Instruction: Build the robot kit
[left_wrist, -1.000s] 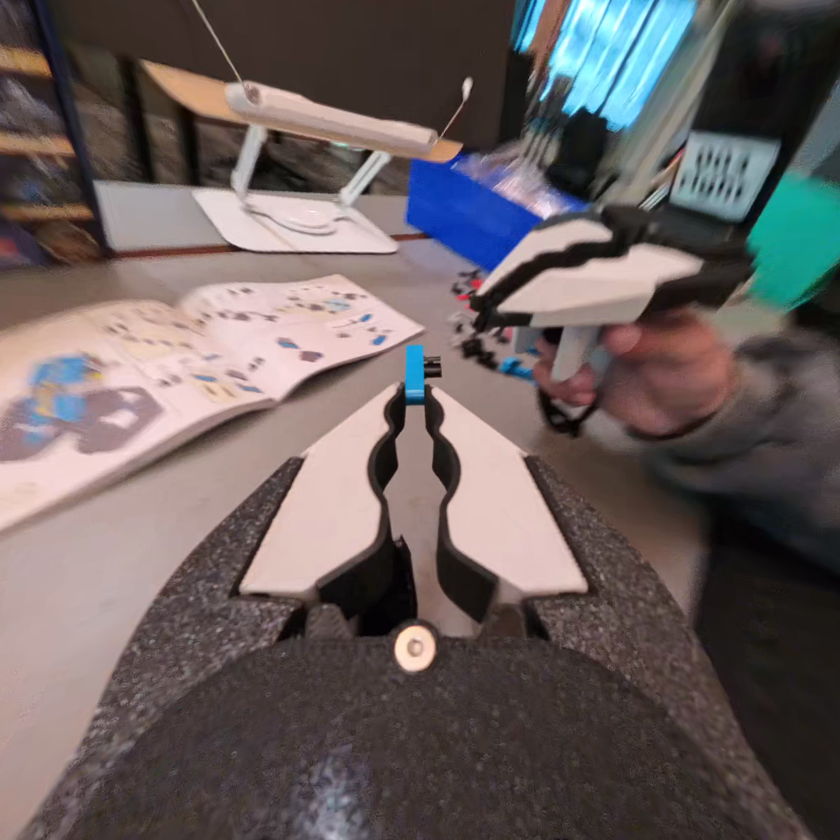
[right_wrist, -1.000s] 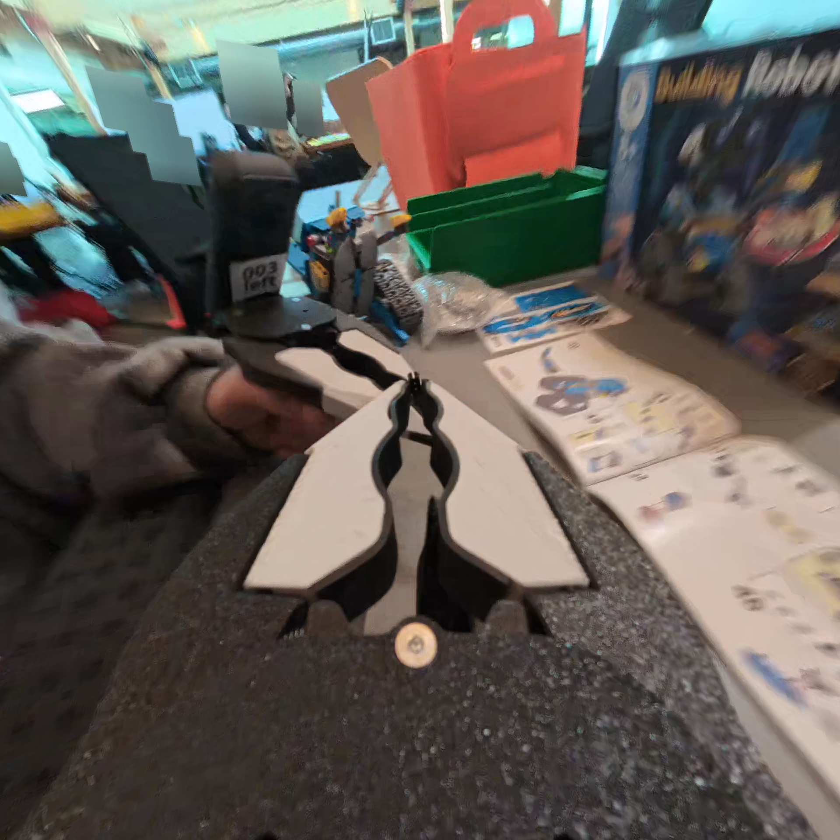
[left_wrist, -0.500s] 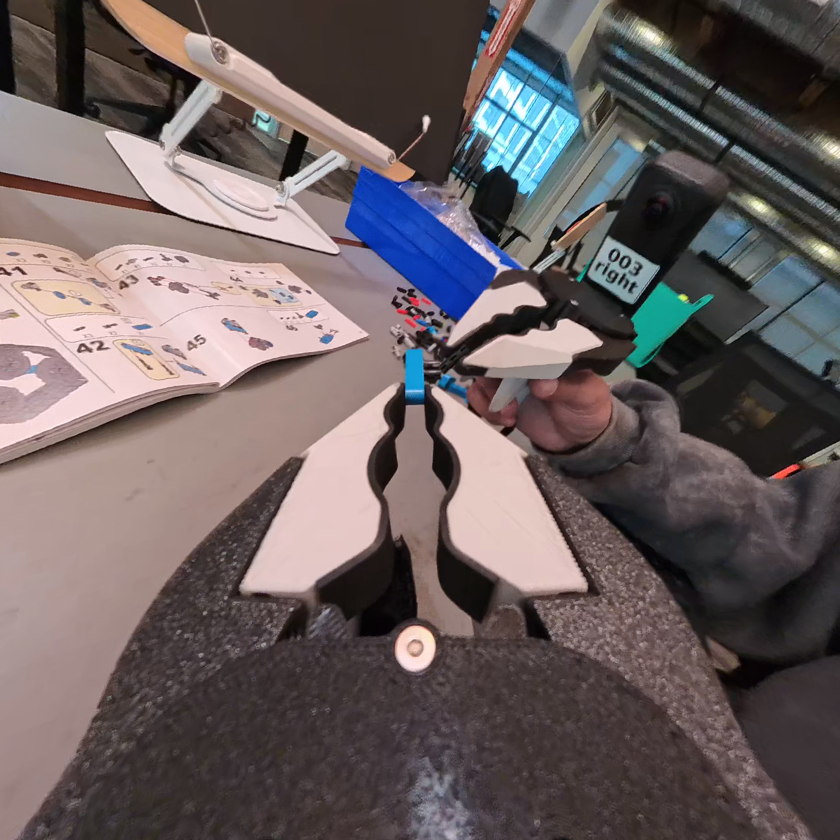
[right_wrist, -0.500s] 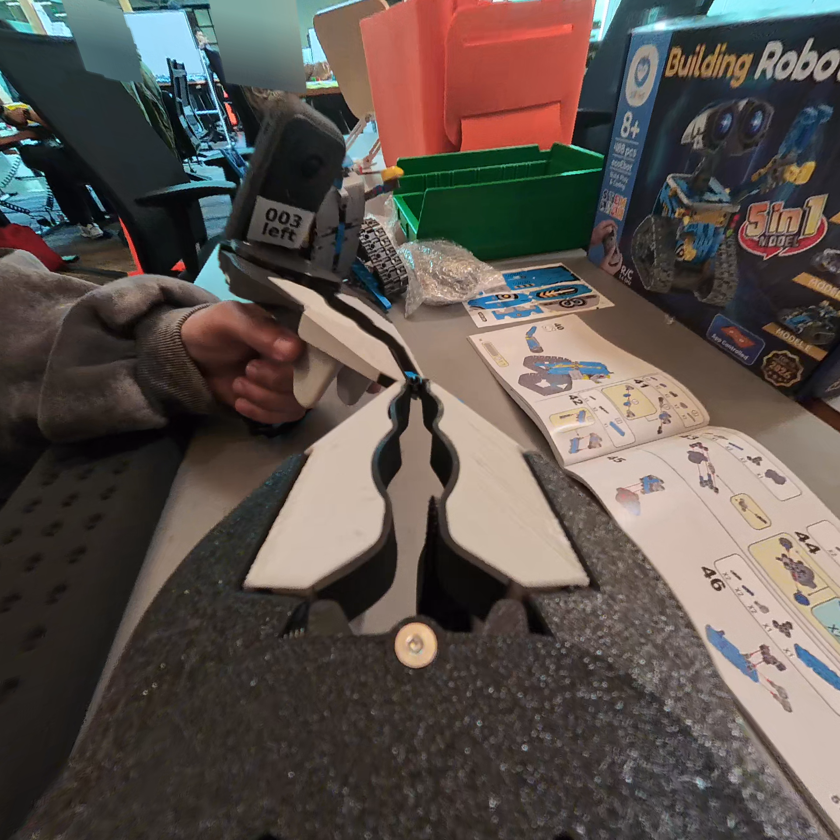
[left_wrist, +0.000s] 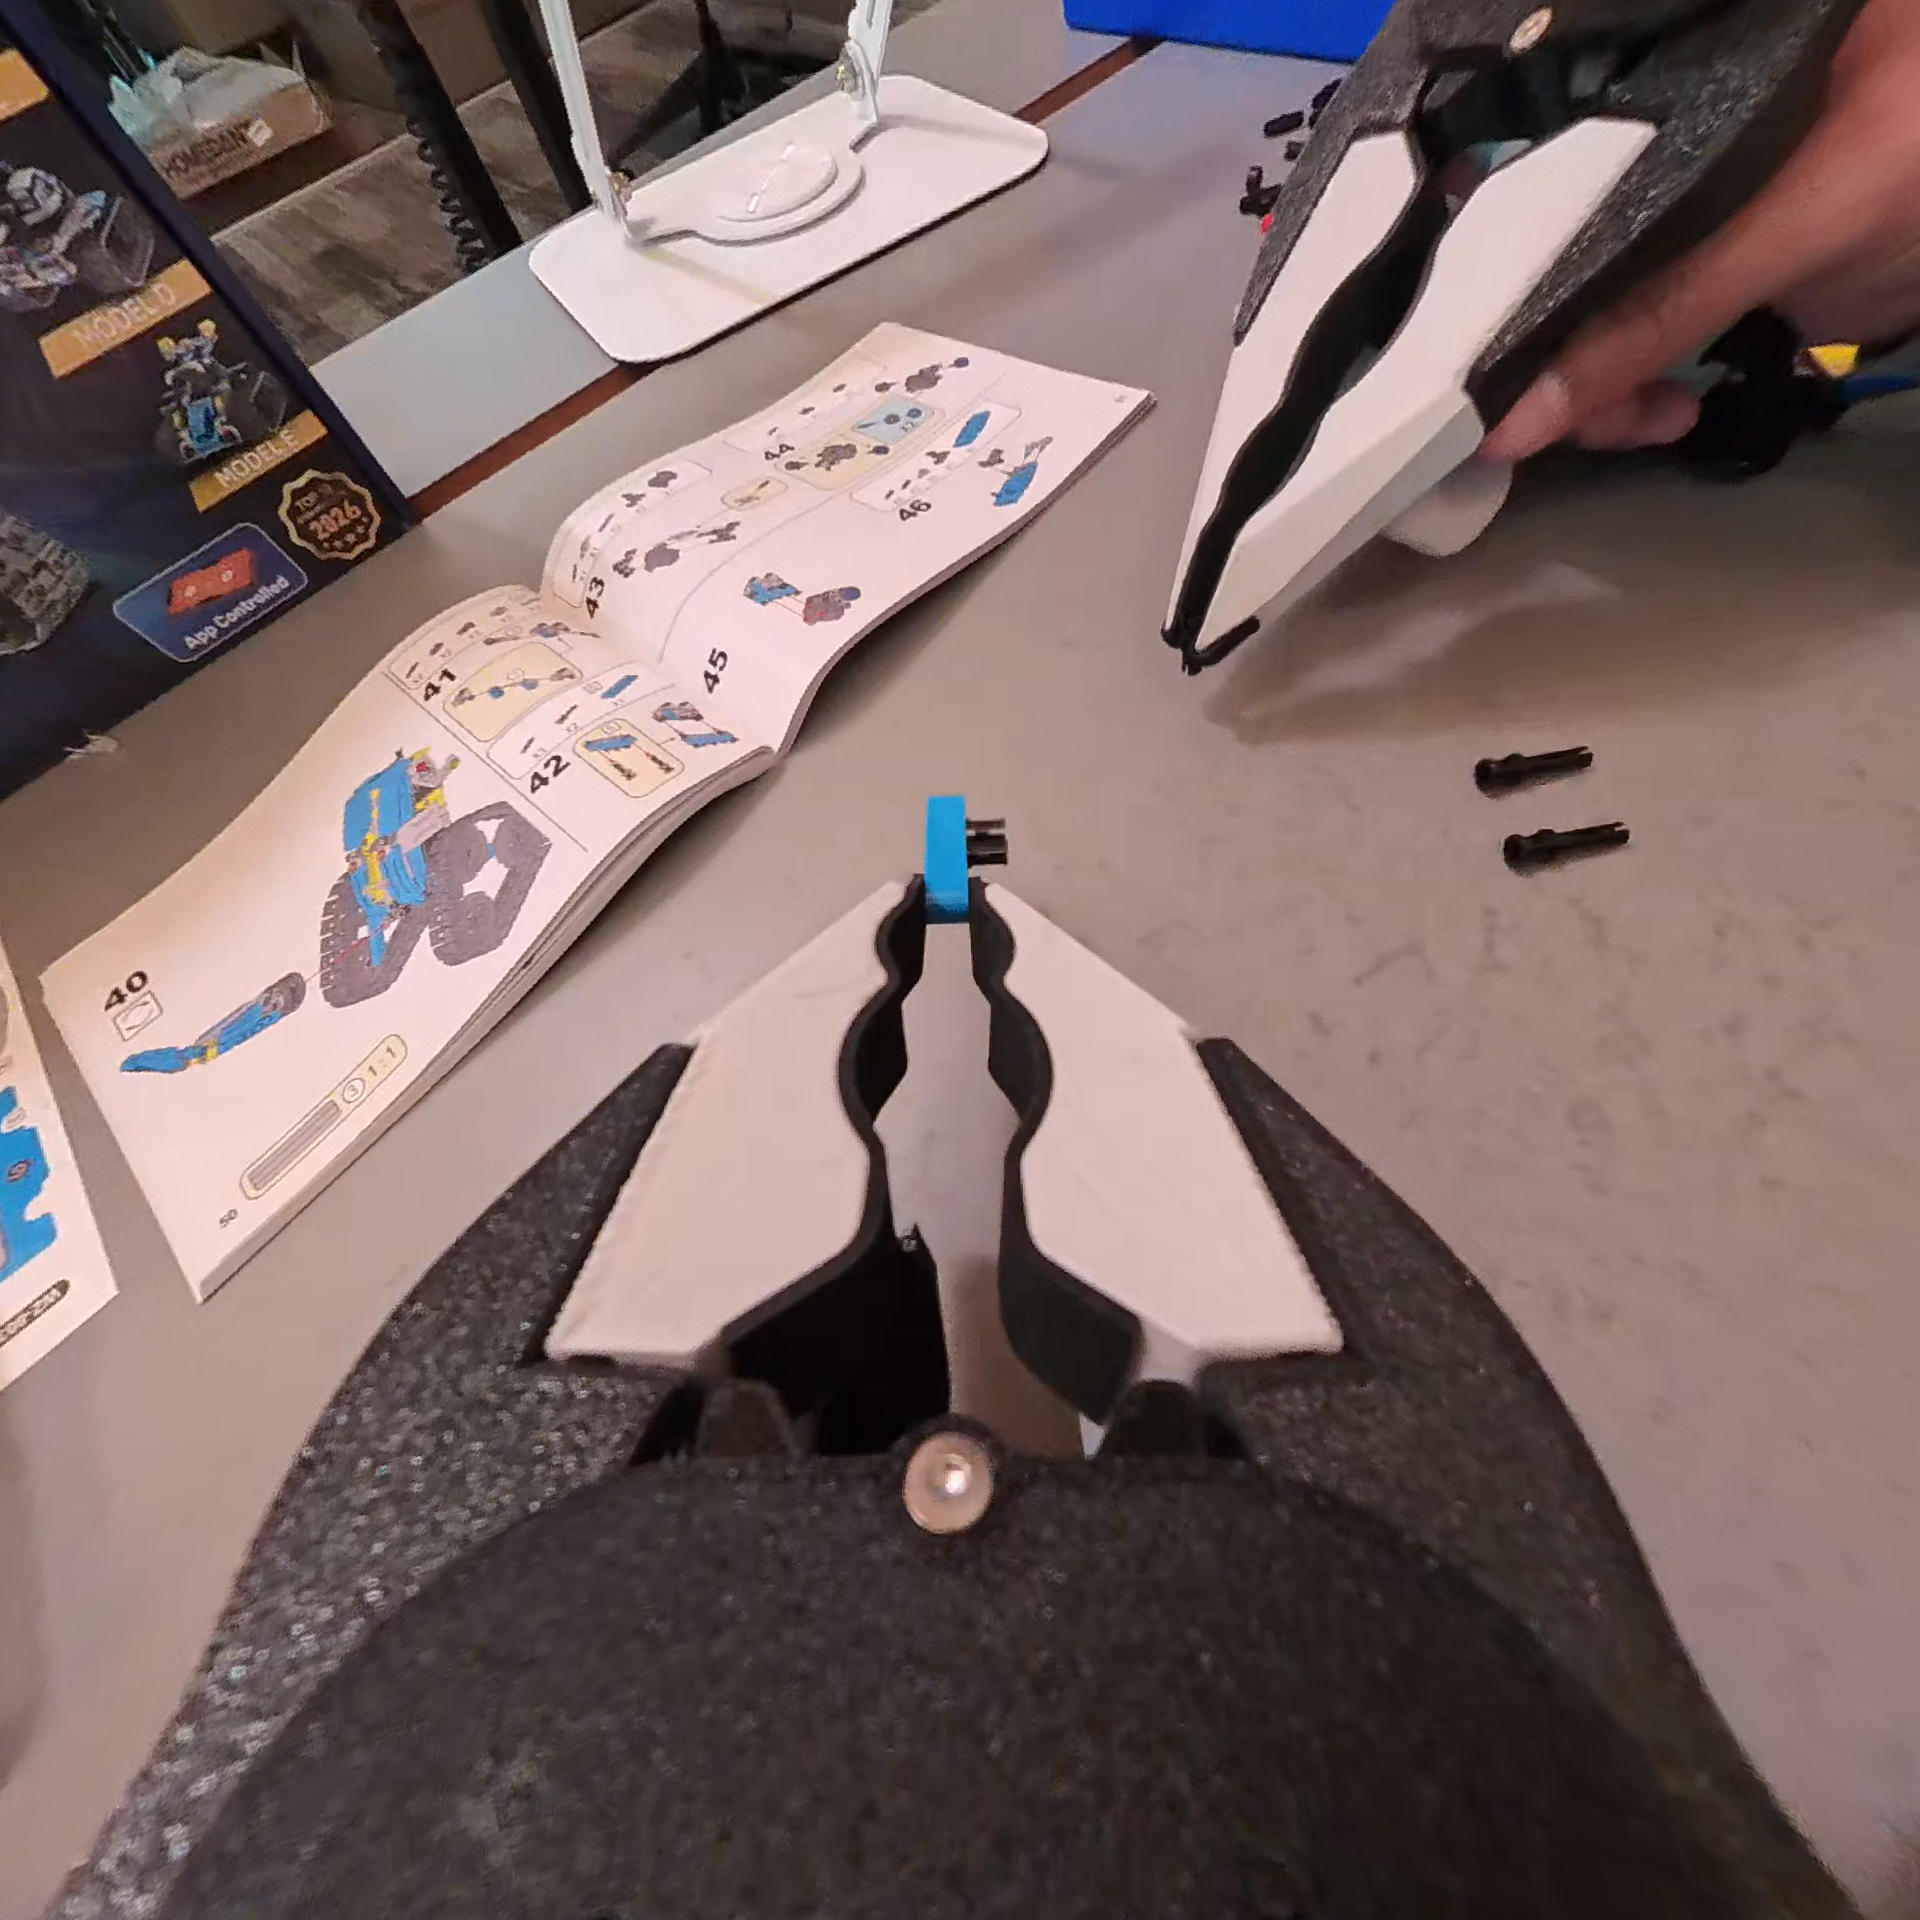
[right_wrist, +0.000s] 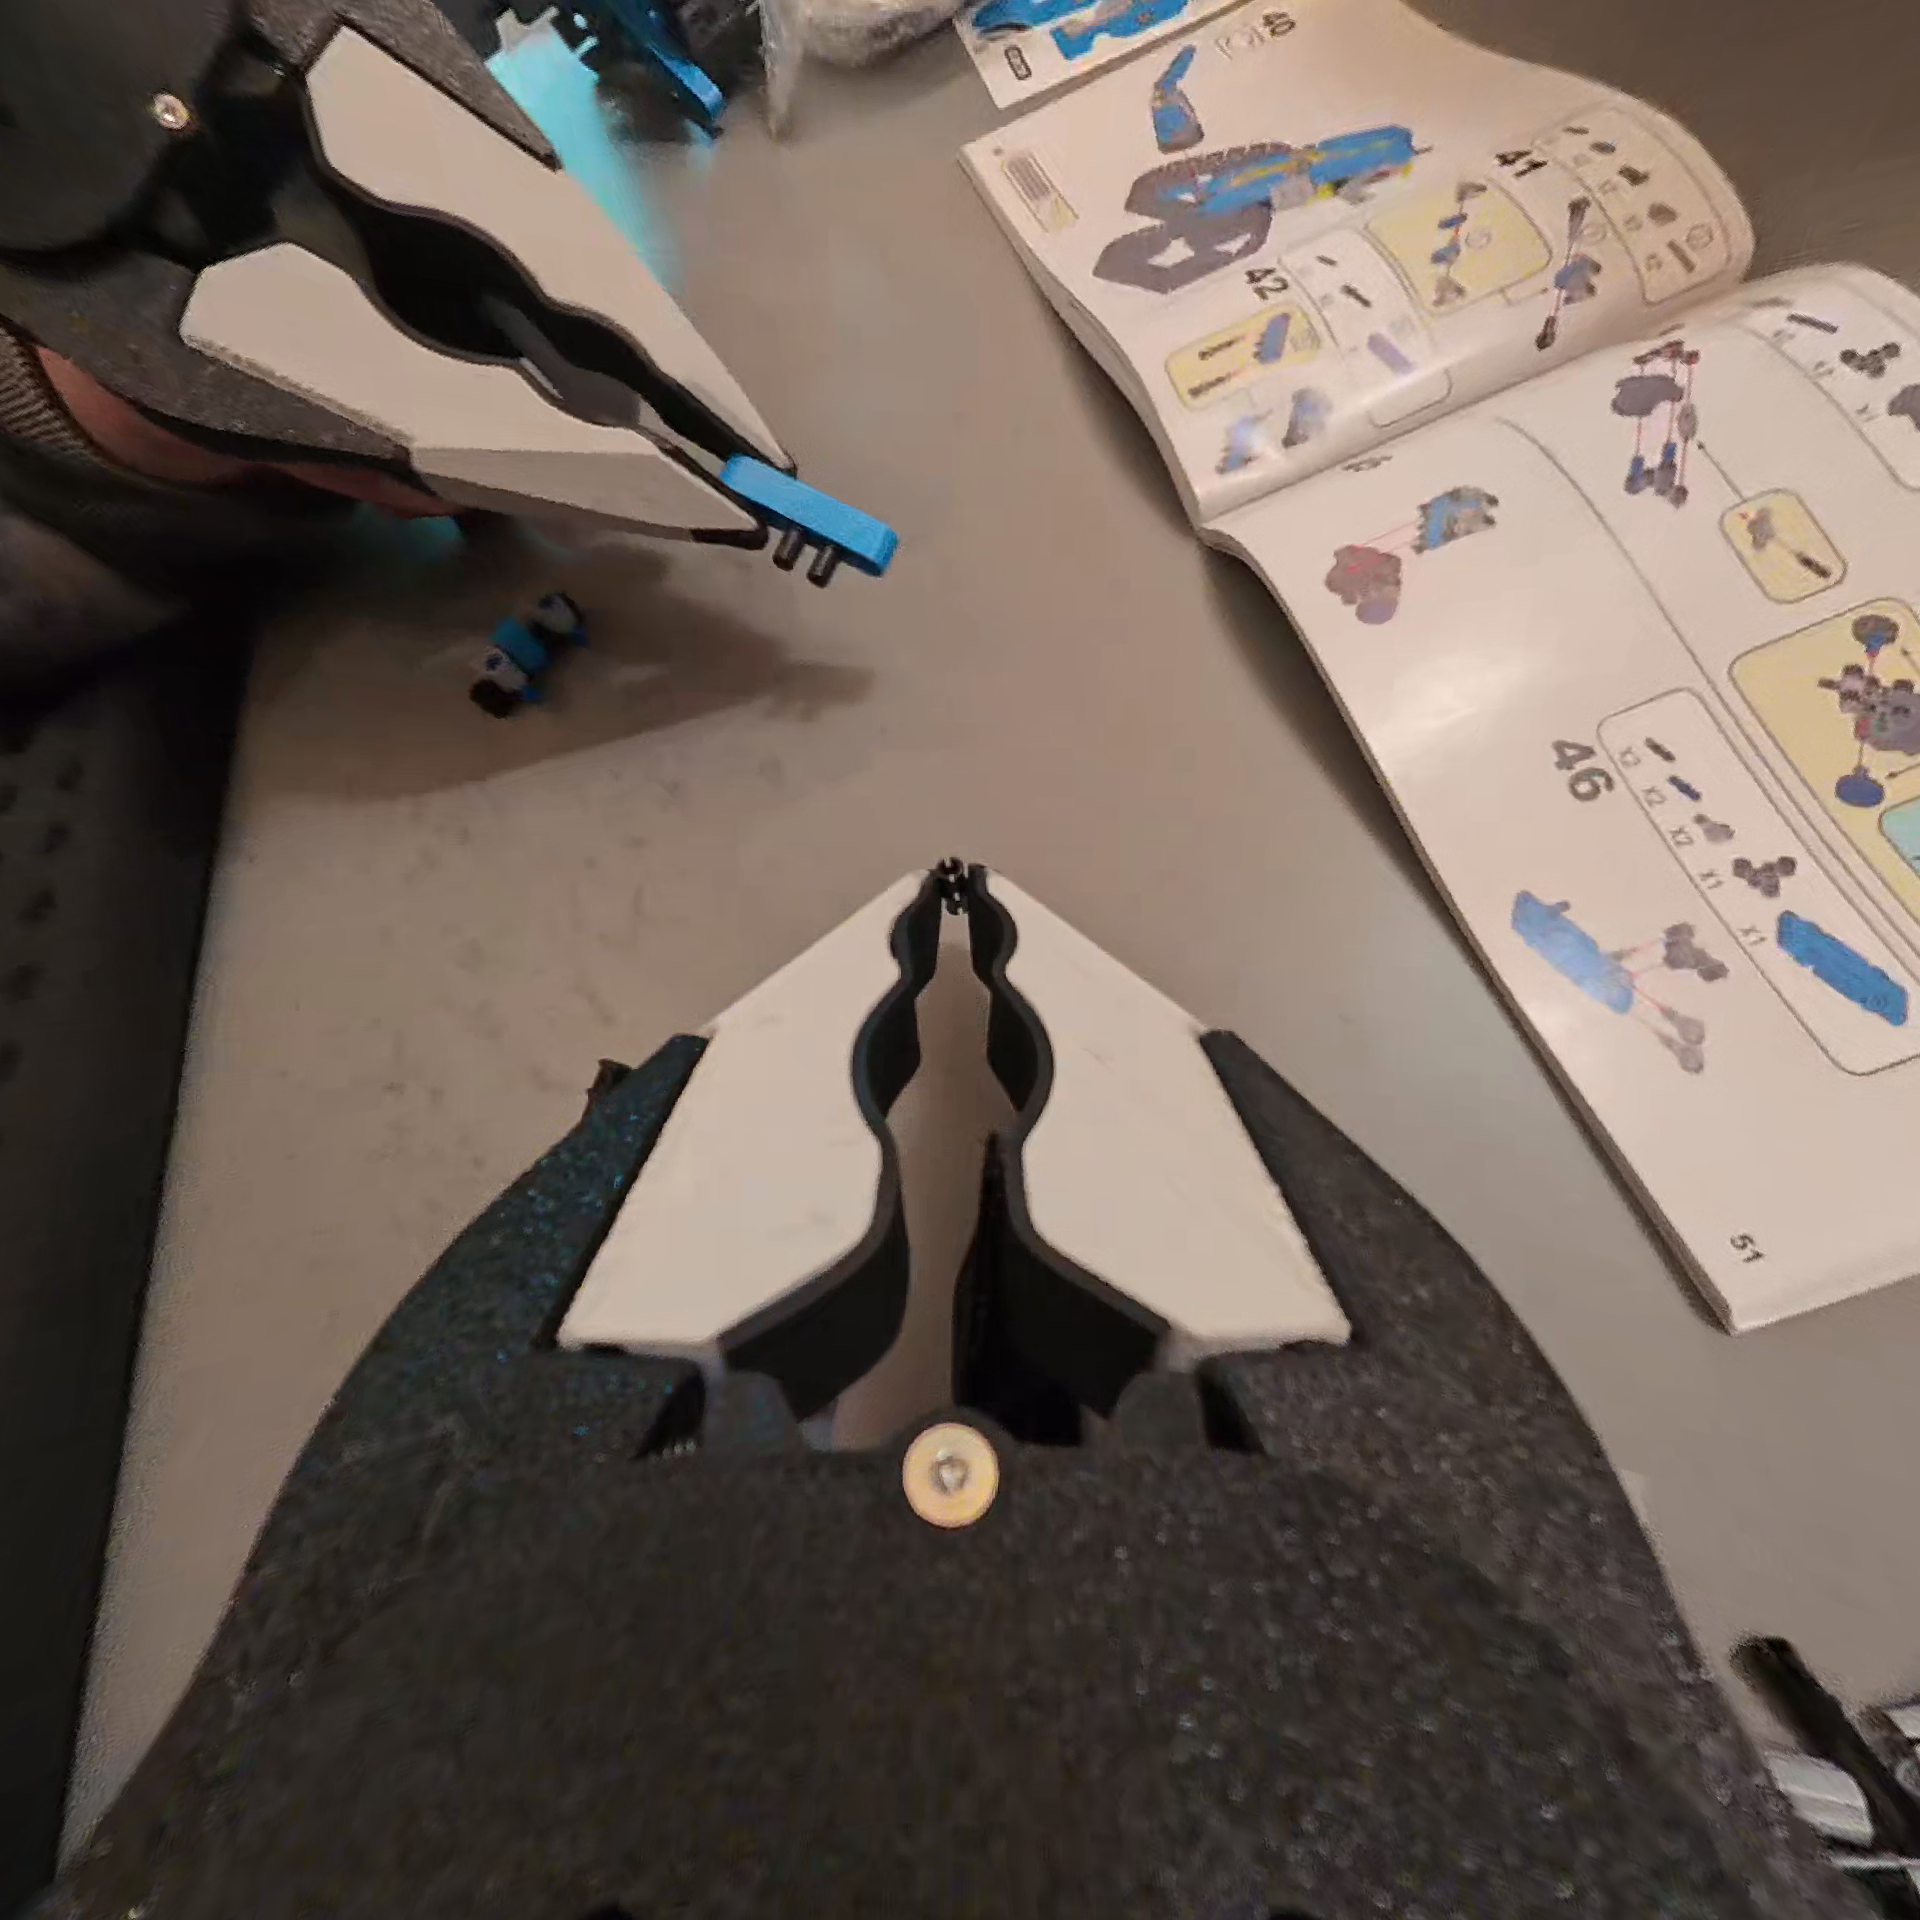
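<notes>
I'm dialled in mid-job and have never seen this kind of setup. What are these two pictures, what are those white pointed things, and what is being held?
There is no robot arm: a person holds a two-finger hand tool in each hand, and each tool carries a camera looking along its white fingers.

The left wrist view shows the left gripper, shut on a blue brick with black pegs sticking out of its side. The other tool appears upper right in that view.

The right wrist view shows the right gripper, shut on a small black pin.

On the grey table lie an open instruction booklet, two loose black pins, a small blue-and-black piece and a white stand. A dark printed box stands at the left.
</notes>
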